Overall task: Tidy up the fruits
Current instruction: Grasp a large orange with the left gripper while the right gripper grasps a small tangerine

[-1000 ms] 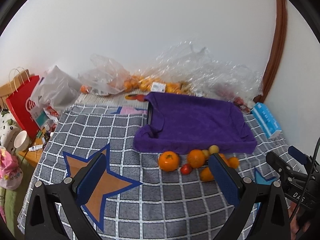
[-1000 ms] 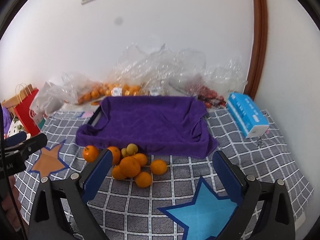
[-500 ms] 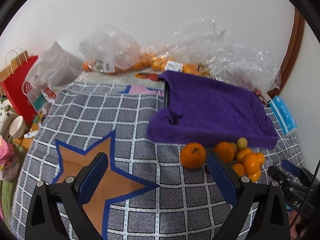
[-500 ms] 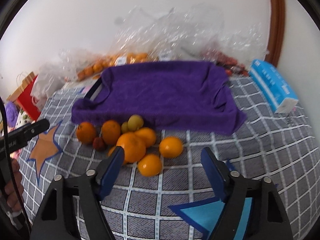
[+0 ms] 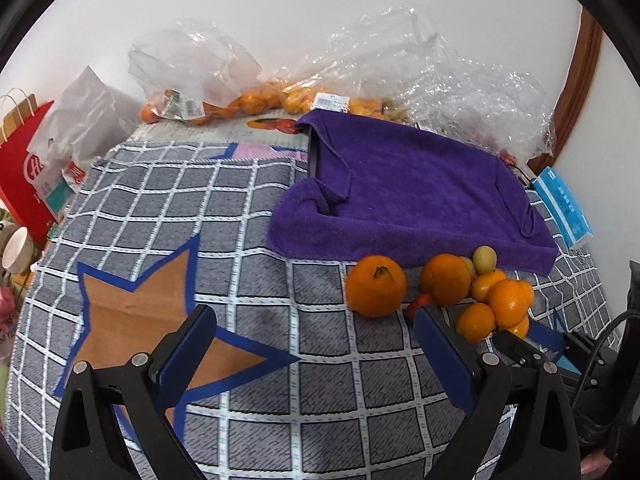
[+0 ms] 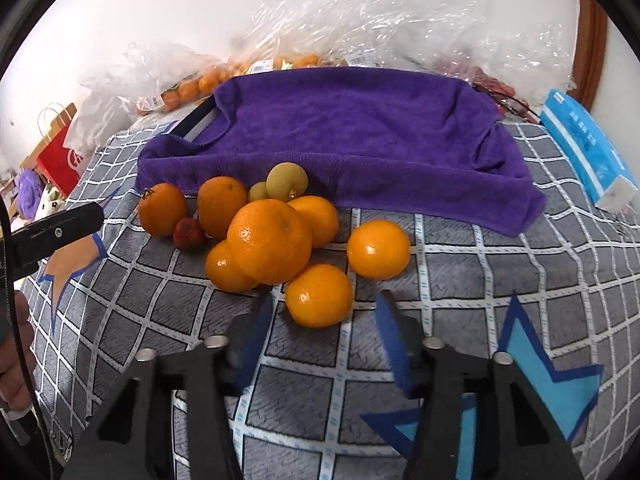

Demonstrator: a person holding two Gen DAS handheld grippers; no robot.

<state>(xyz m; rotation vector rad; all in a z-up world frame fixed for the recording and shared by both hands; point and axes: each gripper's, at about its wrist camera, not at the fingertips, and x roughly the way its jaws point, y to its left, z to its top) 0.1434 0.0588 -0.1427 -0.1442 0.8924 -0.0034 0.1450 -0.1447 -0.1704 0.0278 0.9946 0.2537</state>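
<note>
A pile of oranges, two small yellow-green fruits and a small red fruit lies on the grey checked cloth in front of a tray covered by a purple towel. My right gripper is open, just short of the nearest orange, its fingers either side of it. My left gripper is open and empty over the cloth, left of the pile; a stemmed orange lies just beyond its right finger. The towel shows there too.
Clear plastic bags of oranges and crumpled wrap line the wall behind the tray. A blue tissue pack lies at the right. A red paper bag and a cup stand off the left edge. Star patches mark the cloth.
Both grippers have moved forward and lower toward the fruit pile. The right gripper's fingers have narrowed and now flank the nearest orange. No fruit has moved.
</note>
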